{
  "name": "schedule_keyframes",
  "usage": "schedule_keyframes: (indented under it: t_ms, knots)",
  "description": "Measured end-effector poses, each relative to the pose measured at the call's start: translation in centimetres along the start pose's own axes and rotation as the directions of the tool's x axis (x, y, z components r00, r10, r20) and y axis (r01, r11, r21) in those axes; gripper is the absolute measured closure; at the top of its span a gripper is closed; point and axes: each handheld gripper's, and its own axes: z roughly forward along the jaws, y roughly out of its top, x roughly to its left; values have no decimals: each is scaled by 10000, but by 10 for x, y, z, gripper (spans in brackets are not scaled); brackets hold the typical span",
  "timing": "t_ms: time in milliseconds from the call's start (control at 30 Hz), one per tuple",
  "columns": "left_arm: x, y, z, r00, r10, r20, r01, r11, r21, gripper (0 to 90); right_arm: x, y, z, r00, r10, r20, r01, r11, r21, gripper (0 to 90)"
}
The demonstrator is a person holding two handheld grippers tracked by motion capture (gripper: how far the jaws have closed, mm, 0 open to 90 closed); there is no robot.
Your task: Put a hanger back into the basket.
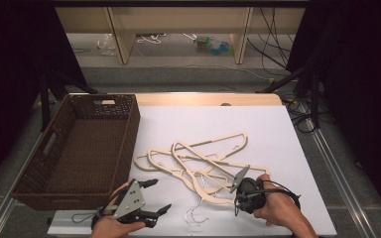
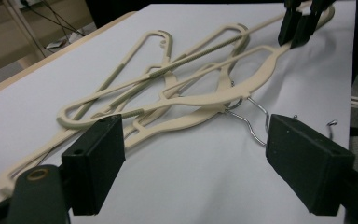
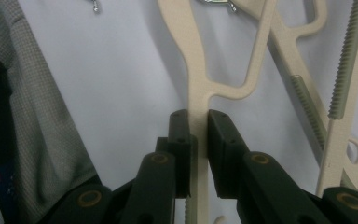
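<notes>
Hanger pile (image 1: 203, 163) blocks centre; basket (image 1: 79, 148) walls left; far sheet (image 1: 258, 121) seemingly free.

The left claw (image 1: 159, 196) is held low by the left hand (image 1: 110, 224), near the front edge of the table (image 1: 287, 134); its jaws are spread wide apart and nothing is gripped between them. The right claw (image 3: 198, 140) is held by the right hand (image 1: 277, 206), further right along that same edge, the forearm entering from below. Its jaws are pressed together on a thin arm of a cream hanger (image 3: 198, 88).
</notes>
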Motion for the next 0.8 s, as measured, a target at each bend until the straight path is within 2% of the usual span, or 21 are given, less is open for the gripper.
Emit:
schedule_keyframes:
  t_ms: [67,100,200,233,333,400,467,533,567,600,633,667,700,733,800]
  knots:
    - [-2,2,13,9994,318,162,-322,9992,247,200,1,0,-3,10000,-78,53,78,10000,-2,805]
    - [-3,3,20,9984,417,376,-431,9984,373,201,2,0,-6,9999,-125,84,125,9999,-39,805]
    - [-3,4,42,9936,937,625,-971,9939,531,209,5,-1,-14,9996,-262,85,263,9996,-103,805]
    - [-1,4,48,9907,1178,676,-1223,9903,655,220,6,-1,-15,9995,-302,110,304,9994,-179,805]
    - [0,3,65,9859,1510,719,-1566,9843,813,243,7,-1,-19,9991,-400,104,403,9988,-261,805]
    - [-1,4,72,9795,1908,638,-1964,9757,973,251,8,-1,-20,9989,-442,144,446,9987,-256,805]
    - [-1,4,78,9684,2405,664,-2462,9643,974,278,8,-1,-20,9986,-516,96,519,9982,-312,805]
    - [-3,5,85,9597,2731,660,-2787,9552,993,285,9,-1,-21,9988,-462,128,466,9984,-318,805]
    - [-3,7,87,9494,3032,816,-3112,9431,1168,295,9,-1,-21,9988,-472,124,476,9983,-329,805]
    - [-4,7,91,9474,3103,785,-3173,9429,1015,319,9,-1,-21,9988,-481,131,485,9983,-325,805]
    - [-3,8,93,9399,3312,833,-3387,9352,1037,325,9,-1,-21,9987,-512,87,515,9981,-337,805]
    - [-5,9,96,9410,3275,856,-3348,9376,937,326,9,-1,-21,9987,-508,69,510,9981,-332,805]
    - [-5,9,99,9380,3363,837,-3430,9353,866,326,9,-1,-21,9986,-518,58,519,9981,-317,805]
    - [-5,11,100,9255,3641,1041,-3740,9220,1004,338,9,-1,-21,9986,-531,70,533,9981,-318,805]
    - [-6,12,103,9141,3893,1132,-4001,9114,960,354,10,-2,-20,9986,-522,105,526,9975,-472,805]
